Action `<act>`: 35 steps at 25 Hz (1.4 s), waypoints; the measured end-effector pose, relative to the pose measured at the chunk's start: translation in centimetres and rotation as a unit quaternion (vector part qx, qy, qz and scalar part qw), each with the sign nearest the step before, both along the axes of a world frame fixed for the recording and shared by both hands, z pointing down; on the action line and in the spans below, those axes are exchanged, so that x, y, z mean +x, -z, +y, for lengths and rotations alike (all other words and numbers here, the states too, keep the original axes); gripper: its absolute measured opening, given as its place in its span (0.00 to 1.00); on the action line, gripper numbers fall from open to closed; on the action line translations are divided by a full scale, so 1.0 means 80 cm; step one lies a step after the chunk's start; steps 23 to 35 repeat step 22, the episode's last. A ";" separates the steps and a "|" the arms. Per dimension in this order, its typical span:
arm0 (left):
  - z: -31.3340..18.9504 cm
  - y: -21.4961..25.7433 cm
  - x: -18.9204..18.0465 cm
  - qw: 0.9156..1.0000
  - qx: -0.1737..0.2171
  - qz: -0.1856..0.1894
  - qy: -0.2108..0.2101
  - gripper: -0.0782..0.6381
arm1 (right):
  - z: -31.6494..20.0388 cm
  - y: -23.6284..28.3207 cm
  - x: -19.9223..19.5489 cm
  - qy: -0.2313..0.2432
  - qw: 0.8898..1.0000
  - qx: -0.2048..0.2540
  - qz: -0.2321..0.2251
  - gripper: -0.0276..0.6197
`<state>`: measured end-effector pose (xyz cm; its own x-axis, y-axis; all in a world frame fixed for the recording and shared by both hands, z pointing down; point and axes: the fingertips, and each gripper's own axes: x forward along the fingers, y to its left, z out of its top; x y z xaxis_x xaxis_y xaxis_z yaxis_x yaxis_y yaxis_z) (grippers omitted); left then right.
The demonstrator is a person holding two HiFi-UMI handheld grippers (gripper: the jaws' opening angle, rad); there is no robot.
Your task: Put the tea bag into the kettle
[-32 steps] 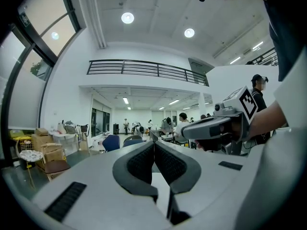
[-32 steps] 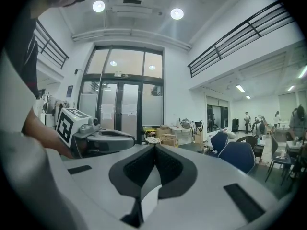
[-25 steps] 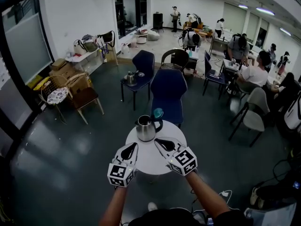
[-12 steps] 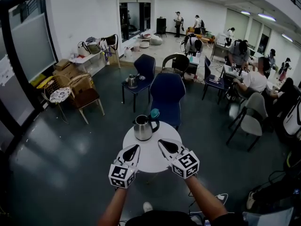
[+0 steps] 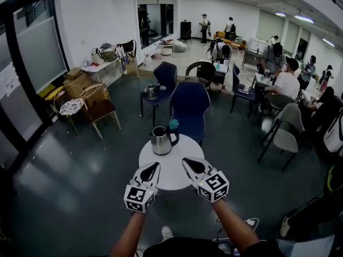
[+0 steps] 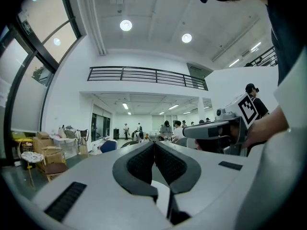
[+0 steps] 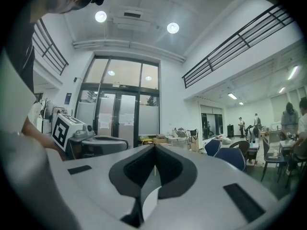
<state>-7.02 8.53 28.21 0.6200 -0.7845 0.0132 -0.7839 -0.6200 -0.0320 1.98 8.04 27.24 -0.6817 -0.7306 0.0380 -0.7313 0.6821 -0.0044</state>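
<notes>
The left gripper (image 6: 154, 145) fills the lower frame, its two dark padded jaws pressed together tip to tip with nothing between them. Just right of the jaws, the right gripper (image 6: 188, 132) points leftward, held by a hand (image 6: 263, 128), its marker cube (image 6: 249, 108) above. Far beyond the tips, small figures of people (image 6: 165, 127) stand in a bright hall. High above run a balcony railing (image 6: 144, 74) and round ceiling lights (image 6: 125, 25). Boxes (image 6: 42, 143) sit to the left.

I find no word, number or brand I can read. The cube (image 5: 139, 198) on my left gripper (image 5: 154, 166) and the cube (image 5: 213, 187) on my right gripper (image 5: 186, 160) bear only black-and-white square patterns. The sheets (image 7: 126, 120) on the glass doors (image 7: 144, 114) are too small to read.
</notes>
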 end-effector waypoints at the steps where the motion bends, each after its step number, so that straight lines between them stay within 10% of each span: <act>1: 0.006 0.001 0.004 1.000 0.001 0.000 0.001 0.13 | 0.006 0.001 0.003 0.001 1.000 0.000 -0.001 0.07; 35: 0.130 0.001 0.073 1.000 -0.008 0.001 0.015 0.13 | 0.124 0.004 0.078 0.011 1.000 0.005 -0.013 0.07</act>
